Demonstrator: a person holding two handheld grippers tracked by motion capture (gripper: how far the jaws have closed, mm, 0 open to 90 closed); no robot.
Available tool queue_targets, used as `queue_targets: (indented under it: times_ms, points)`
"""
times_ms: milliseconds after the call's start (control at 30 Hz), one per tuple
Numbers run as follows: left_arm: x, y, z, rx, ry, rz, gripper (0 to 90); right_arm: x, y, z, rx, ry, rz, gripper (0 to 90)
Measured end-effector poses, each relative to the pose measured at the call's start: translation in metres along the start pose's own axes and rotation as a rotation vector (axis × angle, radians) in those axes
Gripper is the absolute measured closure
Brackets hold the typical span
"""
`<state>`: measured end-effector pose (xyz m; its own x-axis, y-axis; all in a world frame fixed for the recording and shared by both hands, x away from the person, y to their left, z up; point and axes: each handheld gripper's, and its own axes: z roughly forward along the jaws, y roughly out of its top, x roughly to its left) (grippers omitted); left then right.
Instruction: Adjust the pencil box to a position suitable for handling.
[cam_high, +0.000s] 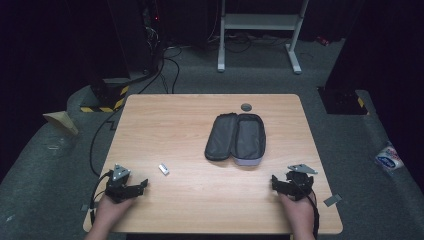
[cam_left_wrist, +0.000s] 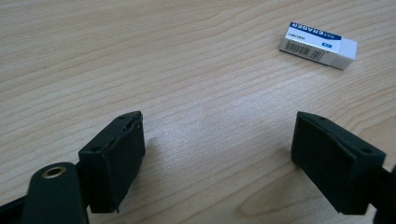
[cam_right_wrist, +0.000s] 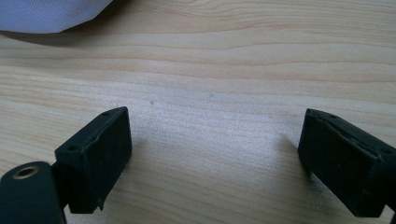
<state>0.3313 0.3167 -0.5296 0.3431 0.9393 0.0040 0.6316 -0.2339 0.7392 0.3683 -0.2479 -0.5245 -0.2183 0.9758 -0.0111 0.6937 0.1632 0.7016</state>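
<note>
A grey pencil case (cam_high: 236, 139) lies unzipped and spread open right of the table's middle; its pale outer edge (cam_right_wrist: 51, 14) shows at the top left of the right gripper view. A small white eraser (cam_high: 163, 169) with a blue label lies at the front left, and it appears as the eraser (cam_left_wrist: 319, 45) ahead and to the right in the left gripper view. My left gripper (cam_high: 139, 186) rests low near the front left edge, open and empty (cam_left_wrist: 217, 149), short of the eraser. My right gripper (cam_high: 278, 182) sits near the front right edge, open and empty (cam_right_wrist: 215, 154).
A small grey round disc (cam_high: 246, 107) lies near the table's far edge (cam_high: 210, 96). Cables (cam_high: 100, 135) trail off the left side onto the floor. A white frame stand (cam_high: 260, 30) and dark equipment stand behind the table.
</note>
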Motion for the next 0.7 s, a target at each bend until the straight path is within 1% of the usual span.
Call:
queue_targets:
  times_ms: [333,500,600,700]
  points:
    - [-0.0003,0.0000,-0.0001,0.000,0.003,-0.004,17.8,-0.0003,-0.0001,-0.0006,0.000,0.004,-0.007,10.4]
    - [-0.0002,0.0001,-0.0001,0.001,0.006,-0.003,17.8,-0.0006,0.0000,-0.0015,-0.004,0.006,-0.009,13.9]
    - [-0.0012,0.0000,0.0000,-0.001,0.014,-0.012,17.7,-0.0013,0.0010,-0.0023,-0.003,0.008,-0.009,14.8]
    - [-0.0020,-0.0006,-0.0006,-0.001,0.020,-0.019,17.7,-0.0016,0.0025,-0.0044,-0.017,0.011,-0.019,16.0]
